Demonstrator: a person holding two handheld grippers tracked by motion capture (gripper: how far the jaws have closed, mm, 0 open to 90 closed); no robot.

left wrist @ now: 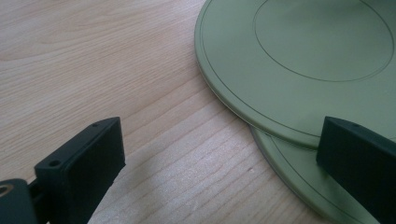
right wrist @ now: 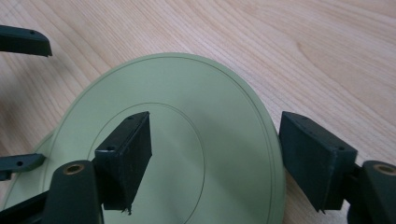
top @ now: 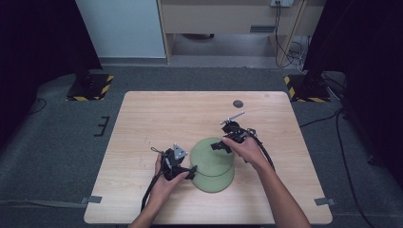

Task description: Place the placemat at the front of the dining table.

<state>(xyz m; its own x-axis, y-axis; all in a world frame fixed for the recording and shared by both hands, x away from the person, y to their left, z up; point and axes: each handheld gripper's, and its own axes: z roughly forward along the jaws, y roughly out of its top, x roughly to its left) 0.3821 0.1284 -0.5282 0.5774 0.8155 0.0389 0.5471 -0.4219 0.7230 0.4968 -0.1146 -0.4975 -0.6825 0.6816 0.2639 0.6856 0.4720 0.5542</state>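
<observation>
2 green plates (top: pixel 212 161), overlapping, ringed centres

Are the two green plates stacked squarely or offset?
Offset. The upper plate lies flat on the lower plate, whose rim pokes out beneath it; from above, the lower plate's edge shows on the near side.

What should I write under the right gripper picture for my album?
Open right gripper straddling the rim of the top green plate on a wooden table.
</observation>
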